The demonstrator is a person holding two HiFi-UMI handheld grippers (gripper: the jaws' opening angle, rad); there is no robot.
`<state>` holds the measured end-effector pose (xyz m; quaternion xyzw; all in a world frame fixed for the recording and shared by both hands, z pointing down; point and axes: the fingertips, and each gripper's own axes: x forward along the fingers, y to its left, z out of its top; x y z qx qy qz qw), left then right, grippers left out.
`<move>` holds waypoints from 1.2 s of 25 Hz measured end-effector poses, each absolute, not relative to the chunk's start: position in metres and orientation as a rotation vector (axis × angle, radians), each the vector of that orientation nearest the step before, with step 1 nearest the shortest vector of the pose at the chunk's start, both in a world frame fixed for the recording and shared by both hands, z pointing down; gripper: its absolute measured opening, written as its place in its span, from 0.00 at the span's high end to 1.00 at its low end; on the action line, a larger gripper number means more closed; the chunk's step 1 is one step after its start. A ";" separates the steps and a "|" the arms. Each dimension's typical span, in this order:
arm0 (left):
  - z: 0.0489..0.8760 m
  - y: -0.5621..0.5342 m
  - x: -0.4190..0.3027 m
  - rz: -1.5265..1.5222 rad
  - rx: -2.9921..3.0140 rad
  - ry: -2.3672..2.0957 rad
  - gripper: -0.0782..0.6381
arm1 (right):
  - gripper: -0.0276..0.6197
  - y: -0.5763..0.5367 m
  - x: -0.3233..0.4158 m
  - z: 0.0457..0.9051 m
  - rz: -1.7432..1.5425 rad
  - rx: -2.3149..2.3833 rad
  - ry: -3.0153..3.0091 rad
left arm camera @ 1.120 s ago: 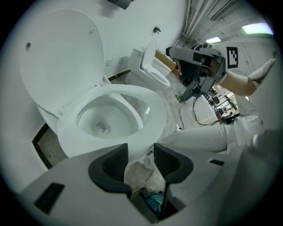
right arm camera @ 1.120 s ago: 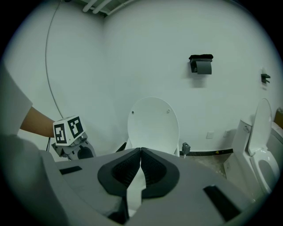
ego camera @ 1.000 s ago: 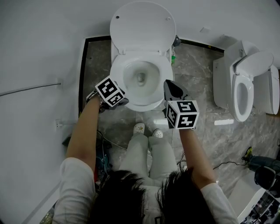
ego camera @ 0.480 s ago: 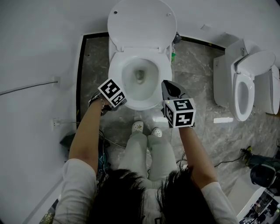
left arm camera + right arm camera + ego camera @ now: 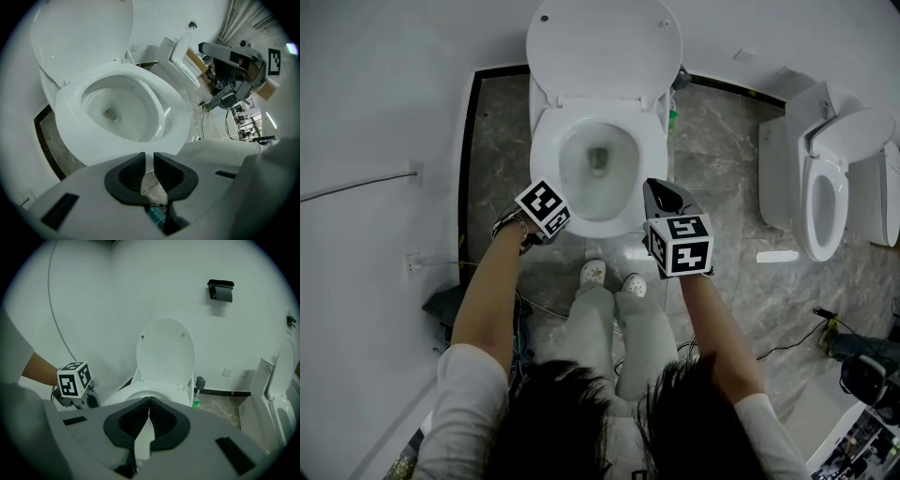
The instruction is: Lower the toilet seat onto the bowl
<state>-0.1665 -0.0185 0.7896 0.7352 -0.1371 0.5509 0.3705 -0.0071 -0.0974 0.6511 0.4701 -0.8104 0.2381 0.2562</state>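
Observation:
The white toilet seat (image 5: pixel 546 157) lies flat on the bowl (image 5: pixel 598 217), and the lid (image 5: pixel 603 47) stands up against the wall. My left gripper (image 5: pixel 555 219) hovers over the bowl's front left rim. Its jaws have just been closing to a narrow gap (image 5: pixel 149 154) with nothing between them; the seat ring (image 5: pixel 93 136) lies just beyond. My right gripper (image 5: pixel 650 189) hangs off the bowl's front right, shut and empty (image 5: pixel 149 399). The raised lid (image 5: pixel 165 350) fills the middle of the right gripper view.
A second toilet (image 5: pixel 825 178) stands at the right. A green-based brush (image 5: pixel 672 117) sits beside the bowl. The person's white shoes (image 5: pixel 609 277) are just in front of it. Cables (image 5: pixel 787 349) trail over the marble floor. A paper holder (image 5: pixel 220 290) hangs on the wall.
Both grippers have sunk a little and drawn slightly back toward the front rim of the bowl. The seat and lid have not moved.

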 end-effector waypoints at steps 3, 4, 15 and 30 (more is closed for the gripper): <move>0.801 -0.016 -0.165 1.434 1.871 -0.366 0.81 | 0.91 -0.092 -0.006 0.663 0.665 1.257 -2.182; 0.805 -0.015 -0.165 1.441 1.867 -0.372 0.81 | 0.91 -0.090 -0.005 0.667 0.673 1.250 -2.173; 0.841 -0.010 -0.165 1.464 1.809 -0.435 0.81 | 0.91 -0.086 -0.006 0.701 0.738 1.214 -2.092; 0.886 -0.006 -0.167 1.497 1.729 -0.488 0.81 | 0.91 -0.093 -0.006 0.738 0.786 1.205 -2.034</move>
